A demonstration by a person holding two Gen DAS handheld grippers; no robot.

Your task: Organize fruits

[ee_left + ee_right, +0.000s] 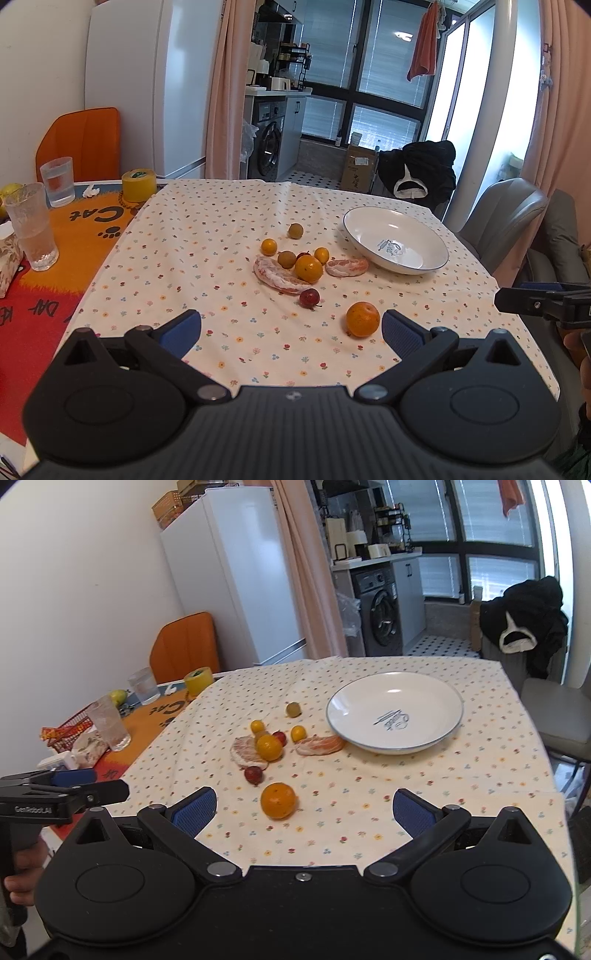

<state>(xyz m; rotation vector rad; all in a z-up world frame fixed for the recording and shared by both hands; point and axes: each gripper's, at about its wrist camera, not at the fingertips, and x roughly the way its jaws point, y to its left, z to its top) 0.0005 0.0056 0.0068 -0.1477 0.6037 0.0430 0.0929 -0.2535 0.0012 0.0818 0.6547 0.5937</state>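
Observation:
Loose fruit lies on a flowered tablecloth beside an empty white plate [399, 230] [424, 734]. The nearest orange [362, 319] [278, 800] sits alone, just left of my left gripper's right fingertip. Behind it are a dark red plum [309, 298] [253, 774], a second orange [308, 268] [269, 747], two peeled citrus pieces [275, 277] [347, 267], and several small yellow and brown fruits. My left gripper [291, 332] is open over bare cloth. My right gripper [304, 810] is open, with the nearest orange a little ahead of its gap.
Two glasses [33, 229] [59, 181], a yellow tape roll [139, 184] and a tissue pack stand on the orange mat at the left. A grey chair [506, 218] is at the table's right side. An orange chair [186, 646] and a fridge [236, 572] are behind.

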